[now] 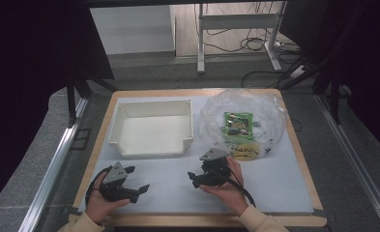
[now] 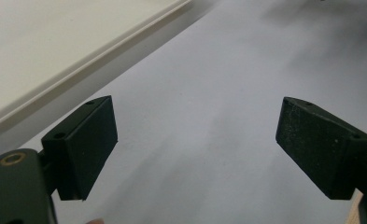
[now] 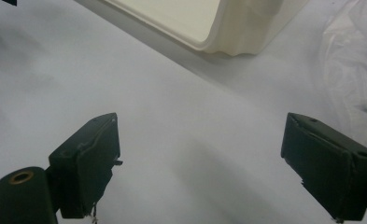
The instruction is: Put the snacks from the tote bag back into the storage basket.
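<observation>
Both claws rest low over the near part of the bench, each held in one of the person's hands. Left claw (image 1: 138, 179) sits at the near left, its two black jaws spread wide apart with nothing between them; in the left gripper view (image 2: 195, 149) only the pale sheet (image 2: 209, 93) covering the bench lies between its jaws. Right claw (image 1: 193, 179) sits near the centre, pointing left, its jaws likewise wide apart and empty (image 3: 200, 168). A grey three-cornered plate tops each one.

Just beyond the claws, at the left-centre of the bench, stands a shallow cream tray (image 1: 151, 150), rectangular with raised walls and a bare inside. Its near edge crosses the upper left of the left gripper view (image 2: 78, 60), and its near right corner shows at the top of the right gripper view (image 3: 237, 37).

To the right of the tray lies a crumpled clear plastic bag (image 1: 270, 108). Inside it are a green packet (image 1: 239, 123) and, nearer the person, a yellow packet (image 1: 244, 151), close beside the right hand (image 1: 228, 188).

Pale sleeves enter from the near edge. A wooden rim (image 1: 303, 154) borders the bench (image 1: 274, 186).
</observation>
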Available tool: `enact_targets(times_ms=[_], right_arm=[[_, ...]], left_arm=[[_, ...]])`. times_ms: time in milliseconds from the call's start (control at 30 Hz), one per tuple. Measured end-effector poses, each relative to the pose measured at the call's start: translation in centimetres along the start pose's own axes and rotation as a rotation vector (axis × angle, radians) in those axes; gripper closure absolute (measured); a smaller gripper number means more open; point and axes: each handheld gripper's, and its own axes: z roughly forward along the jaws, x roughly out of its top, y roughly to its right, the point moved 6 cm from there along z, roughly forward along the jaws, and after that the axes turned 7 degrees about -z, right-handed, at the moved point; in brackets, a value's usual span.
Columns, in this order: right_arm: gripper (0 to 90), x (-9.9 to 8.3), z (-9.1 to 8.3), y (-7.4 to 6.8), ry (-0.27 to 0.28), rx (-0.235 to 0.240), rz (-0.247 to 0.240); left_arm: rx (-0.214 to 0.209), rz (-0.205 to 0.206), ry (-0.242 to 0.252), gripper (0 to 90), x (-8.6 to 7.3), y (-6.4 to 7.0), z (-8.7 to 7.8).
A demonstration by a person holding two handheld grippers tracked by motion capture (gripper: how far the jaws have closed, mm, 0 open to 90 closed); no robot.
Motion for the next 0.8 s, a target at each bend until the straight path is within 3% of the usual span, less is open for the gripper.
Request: enact_targets(times_ms=[800], right_arm=[[13.7, 1.3, -1.0, 0.0, 0.039, 0.031, -0.006]], left_arm=[[0.008, -0.001, 0.004, 12.7, 0.0, 0.0, 0.0]])
